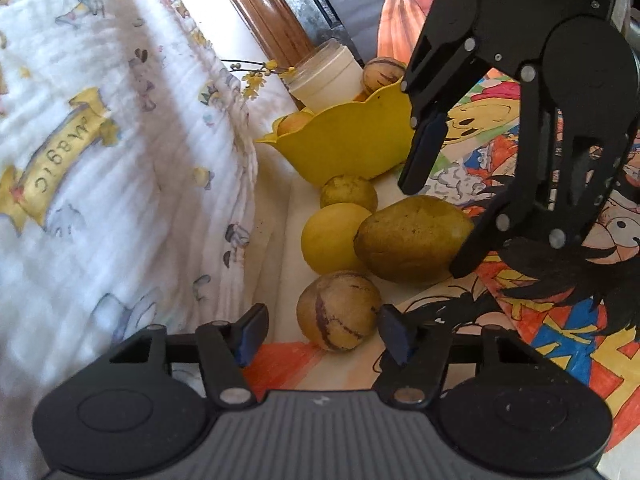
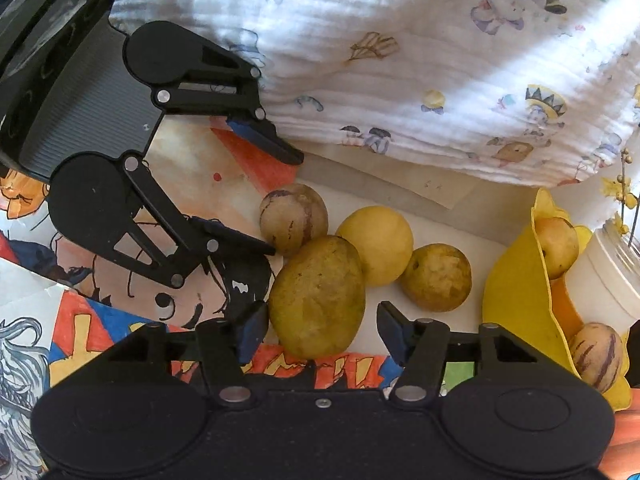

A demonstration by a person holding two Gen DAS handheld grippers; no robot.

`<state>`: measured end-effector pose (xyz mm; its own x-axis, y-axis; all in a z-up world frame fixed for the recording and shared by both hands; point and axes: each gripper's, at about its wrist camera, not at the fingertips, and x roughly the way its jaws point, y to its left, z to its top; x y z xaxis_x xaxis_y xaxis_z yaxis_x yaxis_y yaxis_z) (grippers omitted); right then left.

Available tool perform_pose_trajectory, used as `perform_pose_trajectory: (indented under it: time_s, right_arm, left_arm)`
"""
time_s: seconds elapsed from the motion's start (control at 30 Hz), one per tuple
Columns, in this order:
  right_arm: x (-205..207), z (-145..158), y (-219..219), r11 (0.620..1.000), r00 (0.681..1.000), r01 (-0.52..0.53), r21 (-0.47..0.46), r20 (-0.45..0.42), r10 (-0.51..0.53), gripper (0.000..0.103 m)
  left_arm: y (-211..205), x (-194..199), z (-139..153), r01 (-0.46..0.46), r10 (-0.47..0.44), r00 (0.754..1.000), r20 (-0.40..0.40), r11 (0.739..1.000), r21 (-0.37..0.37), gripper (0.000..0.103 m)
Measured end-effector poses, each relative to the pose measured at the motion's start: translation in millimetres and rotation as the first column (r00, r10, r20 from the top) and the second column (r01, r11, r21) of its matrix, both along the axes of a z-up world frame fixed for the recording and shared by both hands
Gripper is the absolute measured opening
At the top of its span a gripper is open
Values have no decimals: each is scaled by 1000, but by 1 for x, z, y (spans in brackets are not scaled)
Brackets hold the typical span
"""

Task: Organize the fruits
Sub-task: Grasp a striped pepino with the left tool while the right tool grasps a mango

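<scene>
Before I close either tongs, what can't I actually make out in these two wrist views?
- Yellow bowl contents: left view, its wall hides all but two fruit tops.
- Left tongs contact with striped fruit: pads look clear; touch unclear.
- Right tongs on mango: the left pad looks to touch; a gap shows at the right pad.
- White jar: right view, cut by the edge.

place: home | cues: printed baby blanket [image 1: 100,160], coloured cartoon drawings [image 1: 560,320], wooden furniture post [image 1: 260,8]
</scene>
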<state>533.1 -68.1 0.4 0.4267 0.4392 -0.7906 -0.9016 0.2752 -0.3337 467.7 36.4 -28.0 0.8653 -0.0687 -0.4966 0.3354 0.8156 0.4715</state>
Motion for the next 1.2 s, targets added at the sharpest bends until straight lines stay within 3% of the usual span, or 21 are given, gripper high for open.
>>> perform_pose_trajectory:
  time_s: [0.1, 0.53, 0.97, 1.2]
  right_arm:
    - [1, -2, -1, 1000, 1000, -1, 6, -12, 1, 55]
    - [1, 2, -18, 999, 998, 37, 6, -60, -36, 54]
    - [9, -1, -11, 998, 997, 51, 20, -64, -50, 55]
    - [4, -2, -16, 994, 992, 104, 34, -68, -102, 55]
  left_arm:
    - [-2, 4, -2, 24, -24, 999, -26, 1000, -4, 51]
    - [3, 7, 10, -38, 26, 993, -113, 994, -100, 48]
    - [1, 15, 7, -4, -3, 998, -70, 996, -92, 50]
    - [6, 13, 13, -59, 42, 993, -110, 986, -157, 46]
